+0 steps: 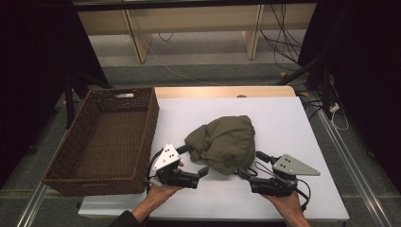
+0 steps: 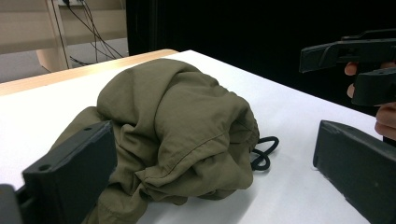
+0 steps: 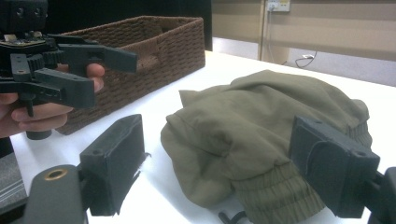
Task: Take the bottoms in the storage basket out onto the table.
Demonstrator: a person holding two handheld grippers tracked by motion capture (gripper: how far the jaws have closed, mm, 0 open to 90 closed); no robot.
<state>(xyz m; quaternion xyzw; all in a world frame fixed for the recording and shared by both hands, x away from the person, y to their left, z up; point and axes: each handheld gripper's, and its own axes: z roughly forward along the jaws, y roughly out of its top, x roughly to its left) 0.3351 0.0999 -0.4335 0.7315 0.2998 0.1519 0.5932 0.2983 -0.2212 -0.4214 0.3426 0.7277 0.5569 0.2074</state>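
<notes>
A crumpled olive-green garment (image 1: 224, 142) lies in the middle of the white table (image 1: 288, 123), with a black drawstring (image 2: 264, 151) trailing from its near edge. My left gripper (image 1: 195, 160) is open at the garment's near left side. In the left gripper view the cloth (image 2: 182, 126) bulges between the wide-spread jaws, and one jaw lies close against its folds. My right gripper (image 1: 252, 164) is open at the near right side. Its jaws straddle the ribbed hem (image 3: 275, 196) of the garment (image 3: 261, 116). Each gripper faces the other: right (image 2: 350, 60), left (image 3: 70, 70).
A dark brown wicker basket (image 1: 153, 123) sits at the table's left edge, and its wall (image 3: 159, 51) stands just behind my left hand. A wooden strip (image 1: 222, 91) borders the table's far edge. Cables (image 1: 283, 42) lie on the floor beyond.
</notes>
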